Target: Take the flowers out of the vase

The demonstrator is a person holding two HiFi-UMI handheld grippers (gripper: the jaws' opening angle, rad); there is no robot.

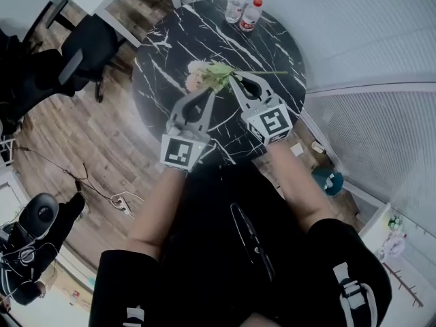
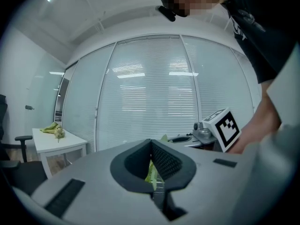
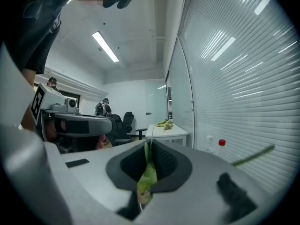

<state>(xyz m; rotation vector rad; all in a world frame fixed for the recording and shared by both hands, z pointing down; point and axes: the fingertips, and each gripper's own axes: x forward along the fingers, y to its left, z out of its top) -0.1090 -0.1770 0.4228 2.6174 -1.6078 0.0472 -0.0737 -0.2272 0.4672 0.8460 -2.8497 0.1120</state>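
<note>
The person's bare forearms (image 1: 158,206) reach out over a dark lap, each carrying a gripper above the round black marble desk (image 1: 163,53). The left gripper (image 1: 208,92) has its jaws pressed together on green leaves of the flowers (image 1: 204,75); the left gripper view shows the leaves squeezed between the ribbed pads. The right gripper (image 1: 232,82) is clamped in the same way on a green leaf of the same bunch. The flowers are held over the desk between the two gripper tips. Their pale pink and cream blooms lie toward the left, and a thin green stem (image 1: 267,73) sticks out to the right. Two clear bottles (image 1: 250,16), one red-capped, stand together at the desk's far edge, well apart from the flowers.
</note>
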